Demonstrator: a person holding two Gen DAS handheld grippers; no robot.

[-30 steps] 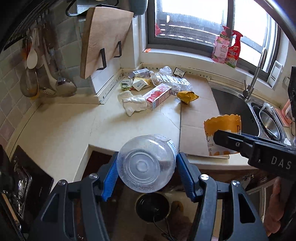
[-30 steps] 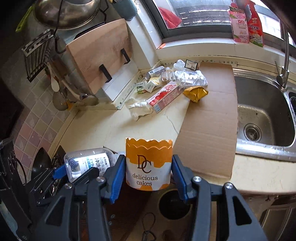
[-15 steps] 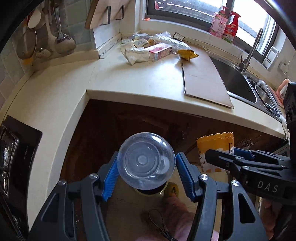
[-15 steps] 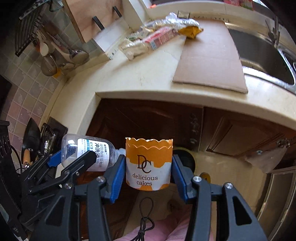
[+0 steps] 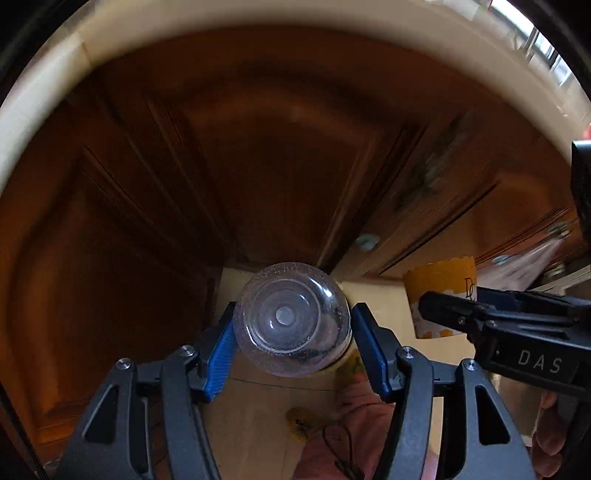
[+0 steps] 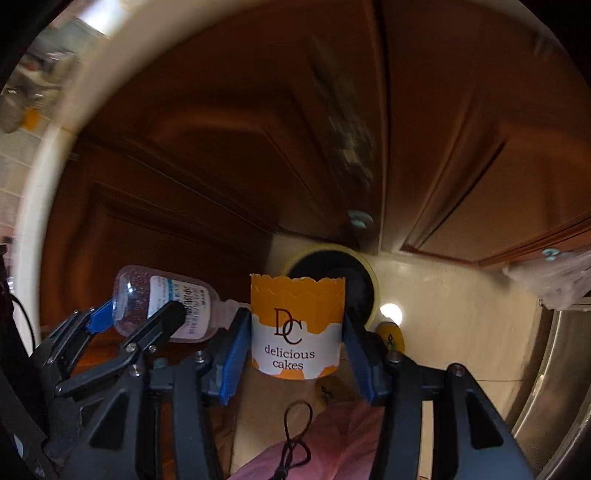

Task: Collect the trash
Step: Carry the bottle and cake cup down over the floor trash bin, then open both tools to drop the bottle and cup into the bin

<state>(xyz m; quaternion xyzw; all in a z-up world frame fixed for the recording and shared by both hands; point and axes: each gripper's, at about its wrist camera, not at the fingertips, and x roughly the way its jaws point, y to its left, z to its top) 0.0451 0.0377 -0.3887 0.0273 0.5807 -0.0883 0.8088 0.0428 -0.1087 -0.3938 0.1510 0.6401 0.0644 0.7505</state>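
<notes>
My left gripper [image 5: 291,347] is shut on a clear plastic bottle [image 5: 292,319], seen base-on; the bottle also shows with its white label in the right wrist view [image 6: 170,308]. My right gripper [image 6: 295,343] is shut on an orange and white paper cake cup [image 6: 297,325] marked "delicious cakes"; the cup also shows in the left wrist view [image 5: 441,291]. Both are held low in front of the cabinets. A round bin with a dark opening and yellow rim [image 6: 334,269] stands on the floor just behind the cup.
Brown wooden cabinet doors [image 5: 280,155] fill the view ahead, with the cream counter edge [image 5: 258,14] above. A pale floor [image 6: 454,325] lies below. A plastic bag [image 6: 557,280] hangs at the right. The person's pink clothing [image 6: 332,435] is below the grippers.
Both grippers have dropped from counter height to near the floor, still holding the bottle and the cup. The counter top is out of sight; the cabinet doors and bin are now close.
</notes>
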